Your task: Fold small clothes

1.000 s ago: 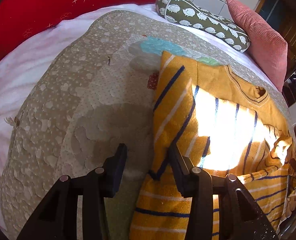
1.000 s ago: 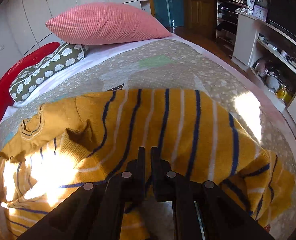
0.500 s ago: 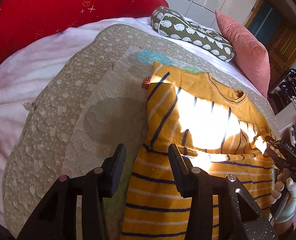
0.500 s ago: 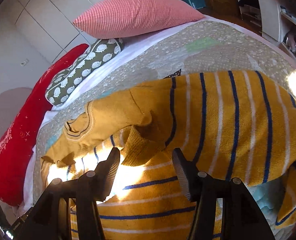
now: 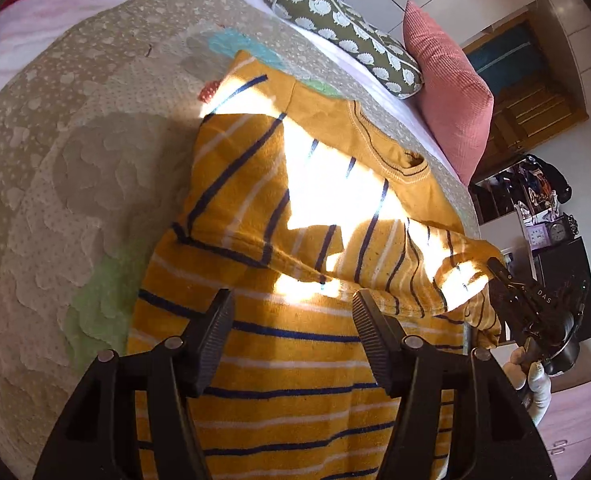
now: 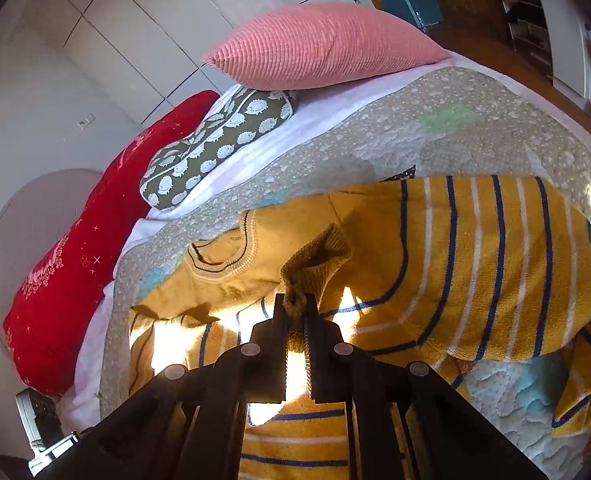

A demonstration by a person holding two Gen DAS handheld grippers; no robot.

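Observation:
A yellow sweater (image 5: 279, 360) with blue and white stripes lies on the quilt, its left sleeve folded across the chest. My left gripper (image 5: 291, 300) hovers over the sweater's lower body; its jaws are opening and the pads press on nothing. My right gripper (image 6: 295, 306) is shut on the ribbed cuff (image 6: 315, 256) of the right sleeve and holds it raised above the chest. The left wrist view shows that right gripper (image 5: 495, 268) at the right edge with the sleeve (image 5: 423, 256) draped from it. The neckline (image 6: 219, 264) lies just beyond the cuff.
A beige patterned quilt (image 5: 75, 160) covers the bed. At the head lie a pink pillow (image 6: 323, 44), a green hedgehog-print cushion (image 6: 215, 148) and a red pillow (image 6: 91, 240). Shelves and a dresser with clocks (image 5: 551, 232) stand to the bed's right.
My right gripper opened, then shut on the sleeve cuff and lifted it. My left gripper swung right over the sweater's body and its jaws spread wider.

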